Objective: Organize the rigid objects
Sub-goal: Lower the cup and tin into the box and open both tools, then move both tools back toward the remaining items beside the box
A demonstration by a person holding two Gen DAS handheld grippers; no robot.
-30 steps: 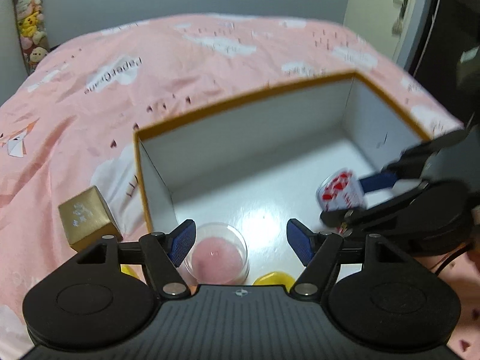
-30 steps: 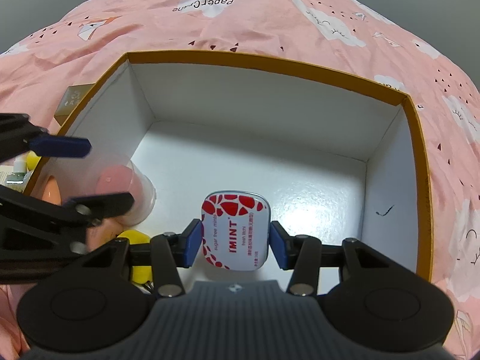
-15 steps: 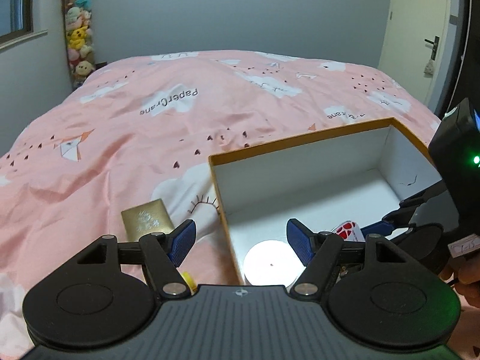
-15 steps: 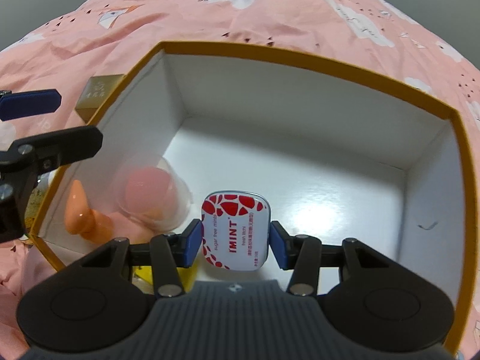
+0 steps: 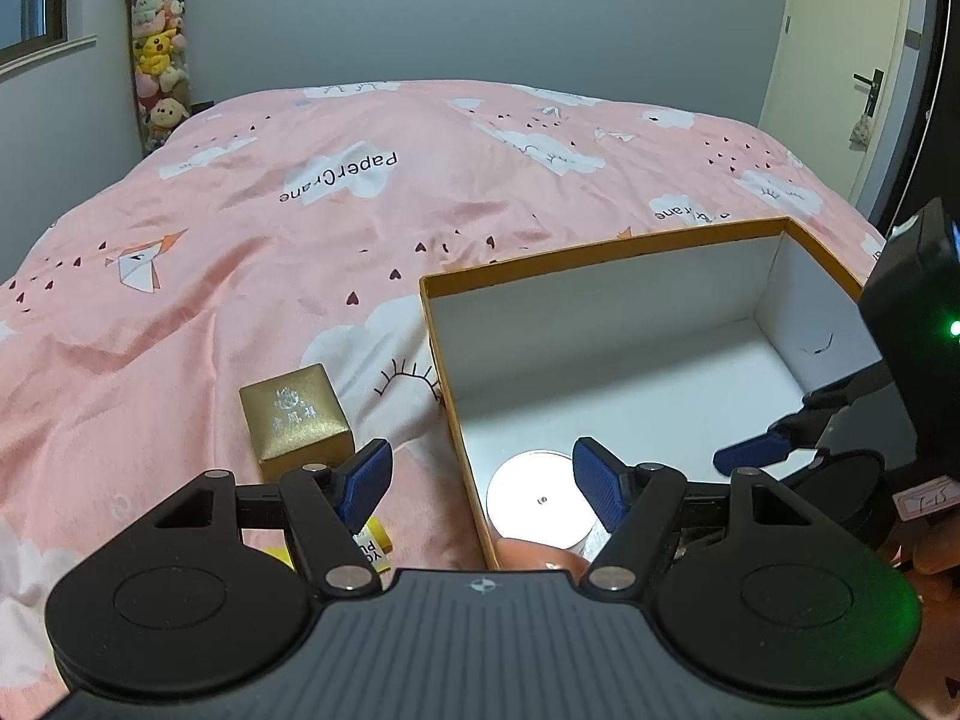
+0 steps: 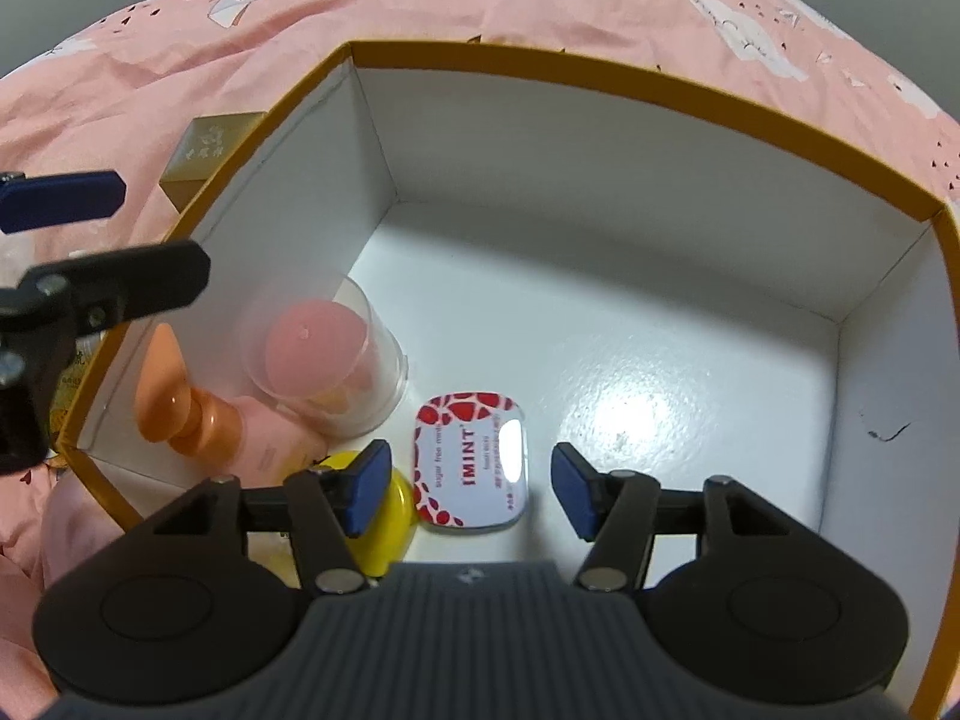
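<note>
And the right gripper (image 6: 468, 483) has just been spreading its 2 blue-padded jaws, and the red-and-white rectangular mint tin (image 6: 471, 471) lies flat on the white floor of the box between them, with a clear gap to each pad, so nothing is gripped. That puts the tin low and centre in the right wrist view, inside the open cardboard box with the mustard-yellow rim (image 6: 678, 90). Just to its upper left sits the clear plastic cylinder holding a pink ball (image 6: 324, 360), upright by the box's left wall, and further left a pink bottle with an orange nozzle (image 6: 180, 402) lies on its side. A rounded yellow object (image 6: 387, 525) peeks out behind the left pad, right beside the tin.

Over to the left wrist view: the left gripper (image 5: 483, 480) hangs with its jaws wide apart, nothing between them, straddling the box's near left wall. On the pink cloud-print bedspread (image 5: 252, 264), left of the box, stands a small gold cube-shaped box (image 5: 294, 420), and a yellow item (image 5: 375, 543), mostly hidden, shows beneath the left pad
</note>
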